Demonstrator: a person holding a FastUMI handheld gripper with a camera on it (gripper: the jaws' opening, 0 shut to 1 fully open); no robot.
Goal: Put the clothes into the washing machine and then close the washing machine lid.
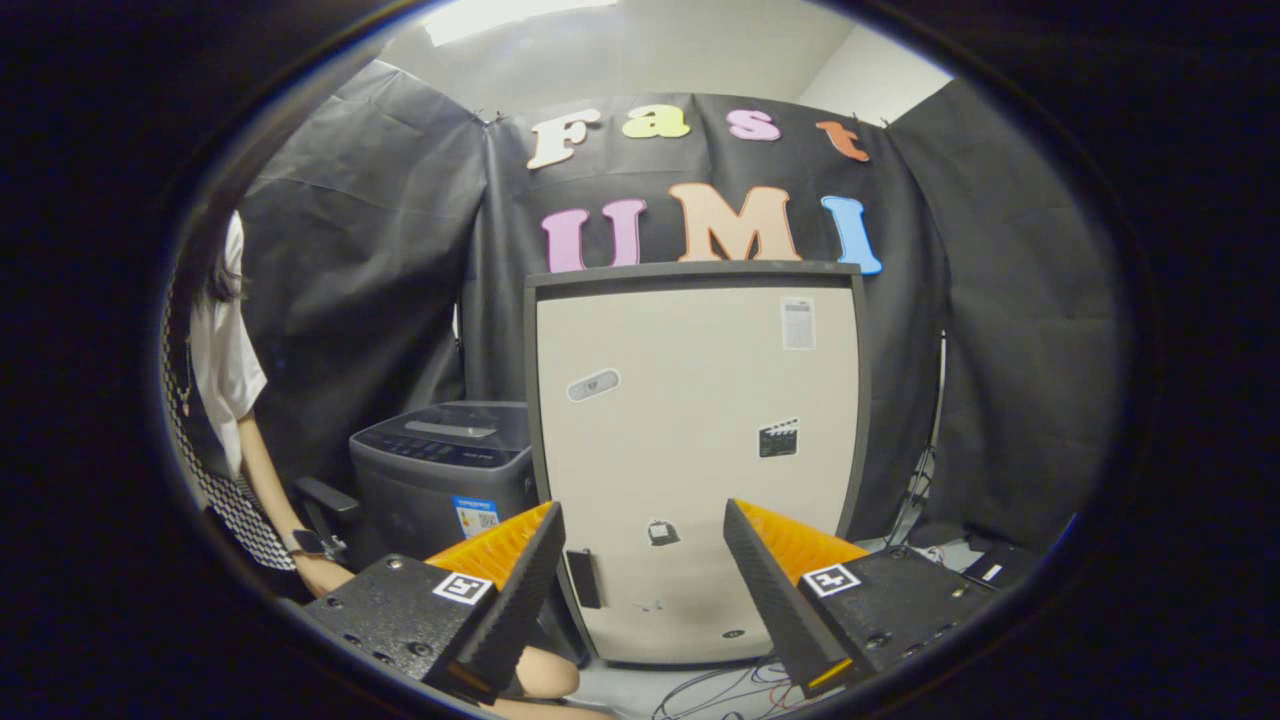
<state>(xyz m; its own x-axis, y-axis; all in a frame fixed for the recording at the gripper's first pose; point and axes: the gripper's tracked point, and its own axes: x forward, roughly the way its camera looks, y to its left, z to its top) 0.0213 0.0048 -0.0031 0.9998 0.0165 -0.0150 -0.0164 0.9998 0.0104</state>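
A makeshift recording booth, not a home: black cloth walls [380,250] hang behind a grey washer [440,470] and a beige cabinet [690,450], with loose cables [720,690] on the floor and a person [225,360] seated beside the washer.

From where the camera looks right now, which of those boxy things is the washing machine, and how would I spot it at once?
Start at the tall pale cabinet standing against the black cloth wall, straight beyond the open gripper. The washing machine is the low dark grey box at the cabinet's side, between it and the seated person. Unlike the cabinet it is squat, with a shut glossy lid and a small sticker on its front.
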